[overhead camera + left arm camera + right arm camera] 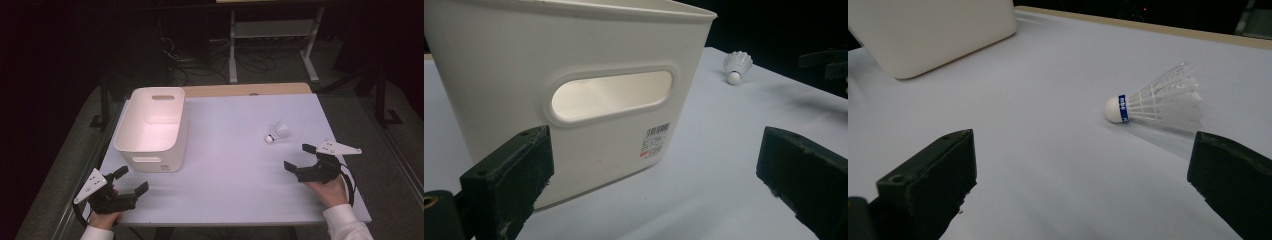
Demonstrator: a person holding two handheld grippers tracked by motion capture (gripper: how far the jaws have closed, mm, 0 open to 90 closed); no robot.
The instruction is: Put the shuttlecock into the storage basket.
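Showing barcode label (655, 141) on bin (574, 50) | shuttlecock (1153, 102) band blue, unreadable

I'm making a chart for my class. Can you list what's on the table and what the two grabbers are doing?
shuttlecock: lying on its side on the white table, untouched
bin: white, handle slots, far left of the shuttlecock
right gripper: open, near the shuttlecock, holding nothing
left gripper: open, facing the bin's near wall, holding nothing
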